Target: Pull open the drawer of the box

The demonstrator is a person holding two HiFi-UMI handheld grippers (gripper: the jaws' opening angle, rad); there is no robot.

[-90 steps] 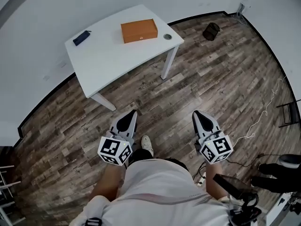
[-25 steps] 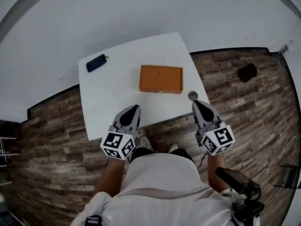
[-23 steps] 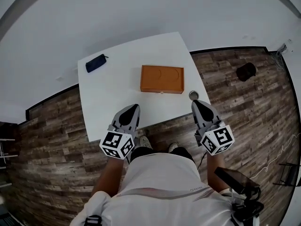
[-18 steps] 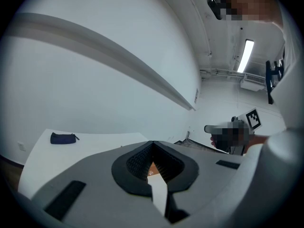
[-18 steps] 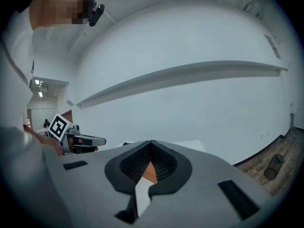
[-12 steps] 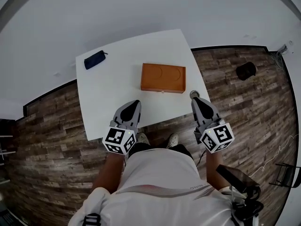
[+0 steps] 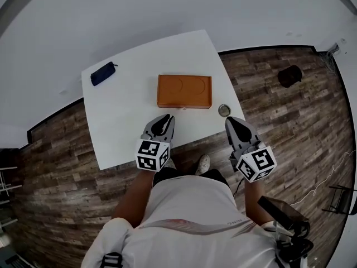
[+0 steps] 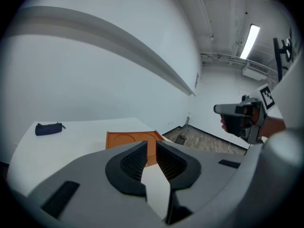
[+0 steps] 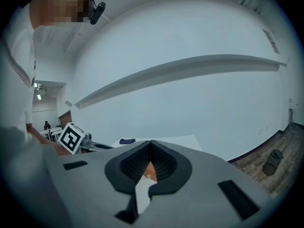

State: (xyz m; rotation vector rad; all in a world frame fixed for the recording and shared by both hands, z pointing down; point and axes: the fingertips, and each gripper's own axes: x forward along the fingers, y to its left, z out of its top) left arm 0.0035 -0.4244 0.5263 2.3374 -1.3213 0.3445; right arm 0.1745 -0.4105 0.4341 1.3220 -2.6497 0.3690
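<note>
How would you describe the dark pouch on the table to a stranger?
Find the white table by the wall and look at its far left corner. The pouch lies there alone, away from the orange box in the middle and the small round object near the right edge; only it is dark blue and elongated.

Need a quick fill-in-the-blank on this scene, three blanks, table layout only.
1. The square table under the flat orange rectangular box is ___ in colour.
2. In the head view, the dark blue pouch lies to the ___ of the box.
3. The black cylindrical bin is on the ___ floor.

Missing words: white; left; wooden.
</note>
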